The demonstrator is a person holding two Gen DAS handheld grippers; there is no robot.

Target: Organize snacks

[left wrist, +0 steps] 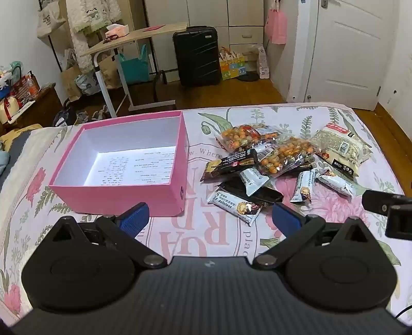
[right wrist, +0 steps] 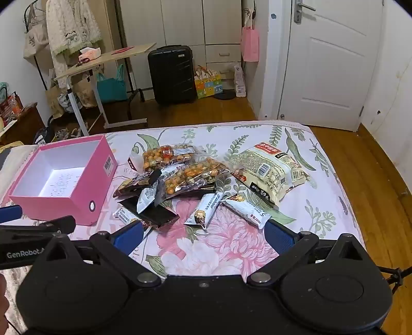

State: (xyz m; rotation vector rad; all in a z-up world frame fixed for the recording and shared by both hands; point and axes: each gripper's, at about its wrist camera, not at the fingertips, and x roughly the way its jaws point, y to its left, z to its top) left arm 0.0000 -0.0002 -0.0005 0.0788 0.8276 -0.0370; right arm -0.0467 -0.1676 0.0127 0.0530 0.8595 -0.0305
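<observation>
Surface: floral bedspread (right wrist: 219, 252) | Room: white door (right wrist: 332, 64), black suitcase (right wrist: 171, 74), folding desk (right wrist: 103, 61), wooden floor | Snacks: pile of packets (right wrist: 195, 185) on spread, just right of open pink box (left wrist: 123, 165), box without snacks | left gripper (left wrist: 209, 219): spread wide, holding nothing, hovering | right gripper (right wrist: 203, 238): spread wide, holding nothing, hovering near pile

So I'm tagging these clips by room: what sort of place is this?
Most likely a bedroom at home. The snacks lie on a bed with a flowered sheet, a black suitcase stands by the wardrobe, and a fluffy coat hangs on a rack.
</observation>
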